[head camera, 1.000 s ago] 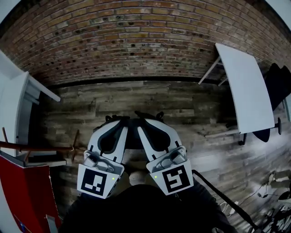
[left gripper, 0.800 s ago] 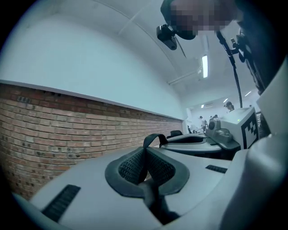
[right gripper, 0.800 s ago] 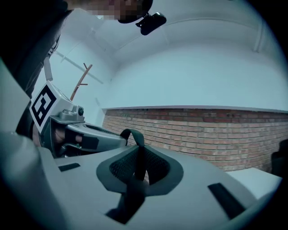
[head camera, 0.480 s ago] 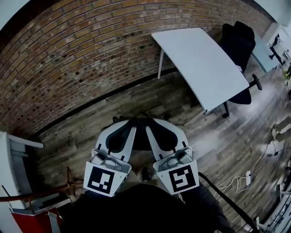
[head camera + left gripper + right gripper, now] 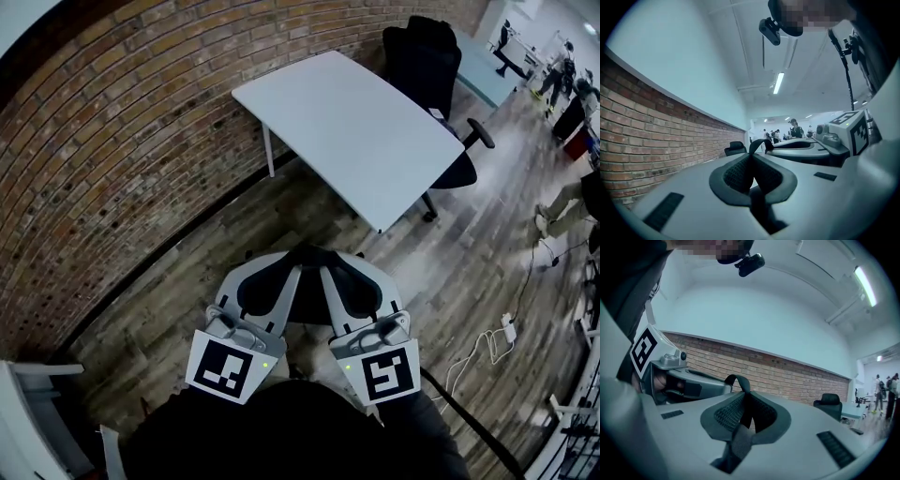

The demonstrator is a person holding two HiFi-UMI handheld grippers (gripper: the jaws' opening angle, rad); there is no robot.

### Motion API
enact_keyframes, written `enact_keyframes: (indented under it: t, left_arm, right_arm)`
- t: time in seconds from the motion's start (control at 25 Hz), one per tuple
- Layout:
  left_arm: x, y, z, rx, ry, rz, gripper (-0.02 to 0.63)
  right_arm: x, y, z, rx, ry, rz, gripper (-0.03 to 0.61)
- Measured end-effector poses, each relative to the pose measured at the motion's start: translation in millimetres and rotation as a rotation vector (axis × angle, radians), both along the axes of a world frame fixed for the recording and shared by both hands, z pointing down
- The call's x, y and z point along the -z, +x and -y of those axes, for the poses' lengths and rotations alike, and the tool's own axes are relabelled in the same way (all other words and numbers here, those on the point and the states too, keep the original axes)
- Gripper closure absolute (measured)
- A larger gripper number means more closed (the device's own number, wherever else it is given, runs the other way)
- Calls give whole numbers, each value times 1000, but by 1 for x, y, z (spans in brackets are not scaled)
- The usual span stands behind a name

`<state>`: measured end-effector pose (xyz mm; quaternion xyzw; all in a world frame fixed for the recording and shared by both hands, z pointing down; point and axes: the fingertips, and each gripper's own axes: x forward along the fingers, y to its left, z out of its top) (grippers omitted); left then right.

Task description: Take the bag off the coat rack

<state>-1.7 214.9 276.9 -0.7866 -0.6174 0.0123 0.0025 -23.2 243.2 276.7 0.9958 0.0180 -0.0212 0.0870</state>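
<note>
Head view put both tools side by side close under me, tips nearly meeting. The left gripper (image 5: 279, 267) had its jaws drawn almost together, clamped on the bag's dark strap (image 5: 757, 146), whose loop arched up just past the pads in the left gripper view. The right gripper (image 5: 336, 265) was the same: jaws a slit apart, pinched on strap webbing that ran down between the pads and curled over beyond them. Of the bag (image 5: 302, 286) itself I saw only a dark mass hanging between and beneath the two tips, above the wooden floor (image 5: 187, 291).

No coat rack appeared in any view, so I judged the lift-off done and the carry in hand. Ahead of the tips, a little toward the right gripper's side, stood a white table (image 5: 347, 131) with a black chair (image 5: 431, 66) beyond it. The brick wall (image 5: 112, 141) ran off past the left gripper.

Next, I reckoned, both grips needed to be firm and level so the strap wouldn't slip, and I needed a clear surface for setting the bag down. The table looked likeliest, though that was only my guess.
</note>
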Motion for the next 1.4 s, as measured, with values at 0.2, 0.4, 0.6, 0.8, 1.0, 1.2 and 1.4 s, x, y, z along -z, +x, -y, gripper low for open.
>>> enact_keyframes:
  t: [0.2,0.4,0.6,0.8,1.0,1.2,1.4]
  left_arm:
    - [1,35,-33,-56,10,-8,591]
    - [0,82,-56,-73,21,1,591]
    - [4,132,-70,-78,28,24,591]
    - [3,179,-80,-67,42,22,591]
    - [11,214,-88,-47,26,3,591]
    - [33,241,-96,-25,3,-19,591]
    - [55,271,-106,6,-21,-22,591]
  right_arm:
    - [-3,34,-32,-61,11,5,541]
    - [-4,79,-56,-91,32,-4,541]
    - [2,130,-71,-96,30,0,541]
    - [3,179,-83,-78,34,4,541]
    - [11,214,-91,-69,25,-10,541]
    - [29,243,-100,-52,13,-15,541]
    - [49,275,-111,-16,28,-25,542]
